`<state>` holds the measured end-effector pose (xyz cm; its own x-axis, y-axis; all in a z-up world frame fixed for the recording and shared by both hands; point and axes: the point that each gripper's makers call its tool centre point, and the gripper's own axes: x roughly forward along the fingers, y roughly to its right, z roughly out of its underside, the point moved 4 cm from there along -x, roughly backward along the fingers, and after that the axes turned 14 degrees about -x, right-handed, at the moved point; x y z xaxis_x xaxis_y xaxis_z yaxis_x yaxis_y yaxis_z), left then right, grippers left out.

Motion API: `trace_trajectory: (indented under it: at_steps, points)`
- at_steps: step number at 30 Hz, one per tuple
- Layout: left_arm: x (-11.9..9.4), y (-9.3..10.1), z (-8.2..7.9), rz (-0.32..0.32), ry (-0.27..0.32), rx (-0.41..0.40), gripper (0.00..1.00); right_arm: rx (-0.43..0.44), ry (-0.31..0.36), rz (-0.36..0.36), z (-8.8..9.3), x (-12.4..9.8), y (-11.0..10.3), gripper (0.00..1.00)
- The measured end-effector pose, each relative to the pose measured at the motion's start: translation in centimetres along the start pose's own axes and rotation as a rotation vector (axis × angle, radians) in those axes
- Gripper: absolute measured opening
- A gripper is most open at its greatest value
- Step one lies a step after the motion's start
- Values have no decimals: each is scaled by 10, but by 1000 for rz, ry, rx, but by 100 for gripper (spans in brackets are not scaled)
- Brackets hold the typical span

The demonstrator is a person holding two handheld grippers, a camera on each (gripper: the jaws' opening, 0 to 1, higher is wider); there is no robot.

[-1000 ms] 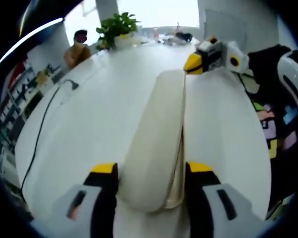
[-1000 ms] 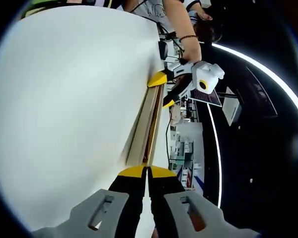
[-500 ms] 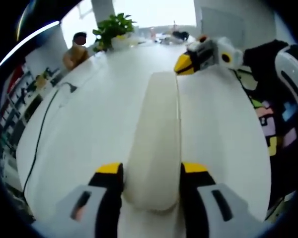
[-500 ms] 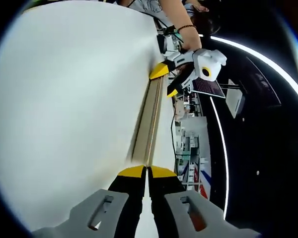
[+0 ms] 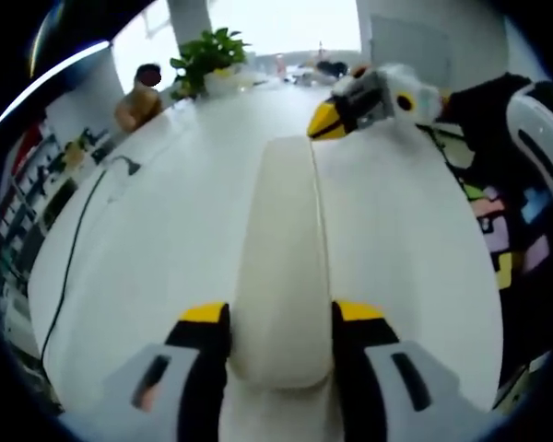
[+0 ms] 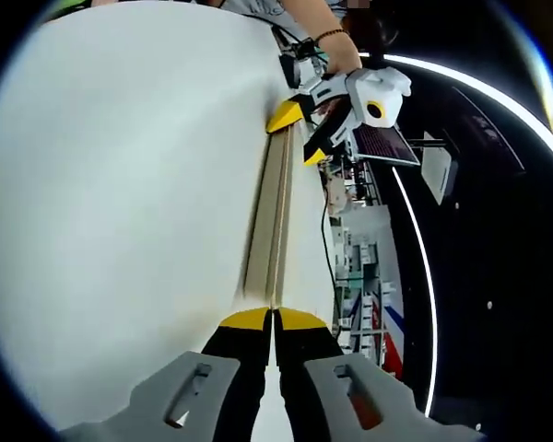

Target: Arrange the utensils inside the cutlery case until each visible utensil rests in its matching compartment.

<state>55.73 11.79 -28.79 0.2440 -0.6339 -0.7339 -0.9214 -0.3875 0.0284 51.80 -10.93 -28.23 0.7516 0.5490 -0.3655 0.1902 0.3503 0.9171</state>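
Note:
A long cream cutlery case (image 5: 284, 249) lies closed on the white table (image 5: 166, 212), so no utensils can be seen. My left gripper (image 5: 281, 318) holds the case's near end, one yellow-tipped jaw against each side. The right gripper (image 5: 327, 118) meets the case's far right corner. In the right gripper view the case (image 6: 275, 212) appears edge-on, its seam running straight to my right gripper (image 6: 274, 319), whose jaws are pressed together on that end. At the opposite end the left gripper (image 6: 300, 133) straddles the case, held by a person's hand.
A black cable (image 5: 74, 249) trails along the table's left side. A potted plant (image 5: 212, 51) and a seated person (image 5: 138, 87) are at the far end. The table edge drops off just right of the case (image 6: 318, 276), with shelves (image 6: 359, 267) beyond.
The case's lid stood ajar along its right side a second ago; it now lies flat and closed. The right gripper's end has shifted left in the left gripper view.

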Motion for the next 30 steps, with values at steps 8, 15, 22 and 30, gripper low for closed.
trace_trajectory:
  at_steps: [8, 15, 22, 30]
  points:
    - [0, 0, -1, -5, 3, 15, 46, -2, -2, -12, 0, -2, -2, 0]
    - [1, 2, -2, 0, -6, 5, 46, 94, 19, -98, 2, -1, 2, 0]
    - [1, 1, -2, 1, -18, 2, 46, 224, 72, -274, 5, -4, 7, 1]
    - [2, 1, -2, 12, -18, 5, 46, 421, 119, -477, 21, -6, 40, 1]
